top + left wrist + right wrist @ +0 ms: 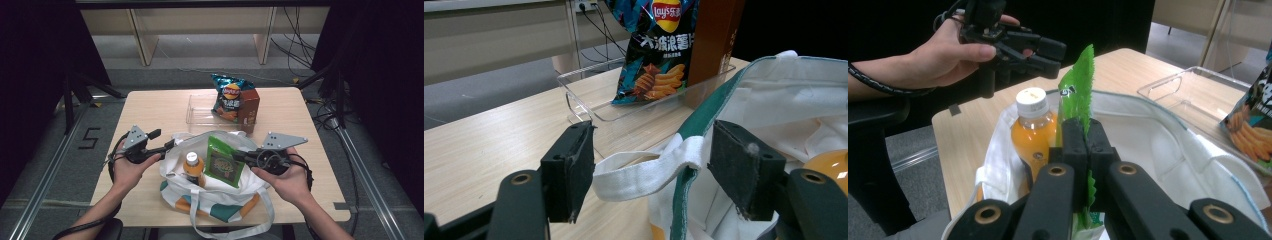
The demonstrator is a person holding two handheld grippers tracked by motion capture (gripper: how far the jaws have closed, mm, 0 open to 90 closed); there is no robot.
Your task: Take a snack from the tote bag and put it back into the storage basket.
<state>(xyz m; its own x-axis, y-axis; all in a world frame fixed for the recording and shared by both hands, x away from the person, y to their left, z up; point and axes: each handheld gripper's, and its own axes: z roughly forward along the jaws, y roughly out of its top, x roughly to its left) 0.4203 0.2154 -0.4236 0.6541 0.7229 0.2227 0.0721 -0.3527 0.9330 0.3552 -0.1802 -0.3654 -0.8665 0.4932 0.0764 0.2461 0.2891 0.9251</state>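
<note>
So my right gripper (1082, 137) is clamped tight on the edge of the green snack packet (1079, 82), holding it upright over the mouth of the white tote bag (215, 197), just beside the orange juice bottle (1033, 132) standing inside. The packet's light and crinkly, so I'd guess pinching the sealed edge beats squeezing the middle. My left gripper (651, 167) is wide open around the tote's strap (644, 172), not pressing it. A Lay's chip bag (229, 97) sits in the clear tray (197, 112) farther back on the tabletop (155, 107).
</note>
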